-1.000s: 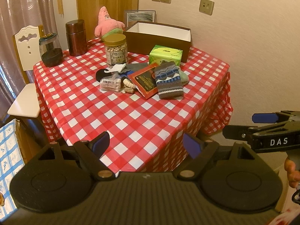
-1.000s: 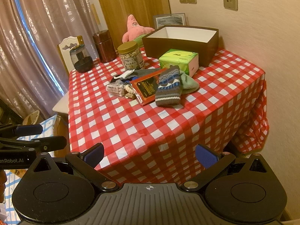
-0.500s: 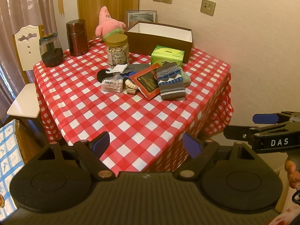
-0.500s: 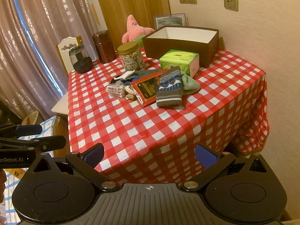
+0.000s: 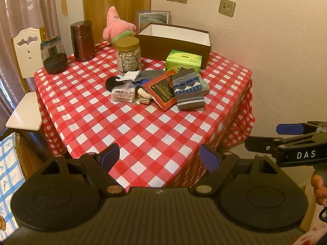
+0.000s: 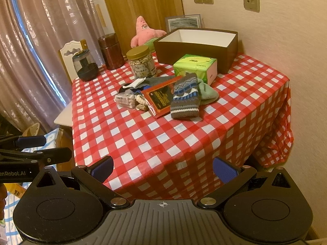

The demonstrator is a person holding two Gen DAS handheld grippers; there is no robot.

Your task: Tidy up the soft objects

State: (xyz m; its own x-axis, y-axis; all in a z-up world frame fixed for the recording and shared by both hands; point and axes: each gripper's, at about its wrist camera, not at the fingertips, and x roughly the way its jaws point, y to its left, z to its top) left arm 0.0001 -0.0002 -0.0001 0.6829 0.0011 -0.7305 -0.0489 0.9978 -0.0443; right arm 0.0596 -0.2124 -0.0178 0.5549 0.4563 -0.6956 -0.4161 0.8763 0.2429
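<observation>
The left gripper [image 5: 159, 158] hangs with its blue-padded fingers spread wide and nothing between them, over the near corner of the table under the red-and-white checked tablecloth [image 5: 130, 126]. The right gripper [image 6: 163, 168] is just as wide apart and empty, hovering at that same near edge of the tablecloth; each gripper shows at the side of the other's view. Further in, at the middle of the tablecloth, lies a heap of small things. At its right sits a grey knitted sock with blue and white zigzag bands [image 5: 188, 89], resting partly on a flat red-and-black packet [image 5: 161, 90] and touching a pale green fleece cloth [image 6: 207, 94] beside it. Left of the packet lie a cream knotted hair tie [image 5: 143, 94], a clear bag of cotton swabs [image 5: 123, 95], a black round pad [image 5: 112, 82] and a crumpled white cloth [image 5: 129, 75], with a grey cloth [image 5: 151, 74] underneath. Behind the heap stand a green tissue box [image 5: 184, 61] and a clear plastic jar of nuts with a gold lid [image 5: 128, 57]. At the far edge of the tablecloth, against the wall, are an open brown cardboard box with a white inside [image 5: 173, 40] and a pink starfish plush toy [image 5: 117, 26], with a dark brown metal canister [image 5: 82, 40] and a dark glass grinder jar [image 5: 54, 56] off to the left.
</observation>
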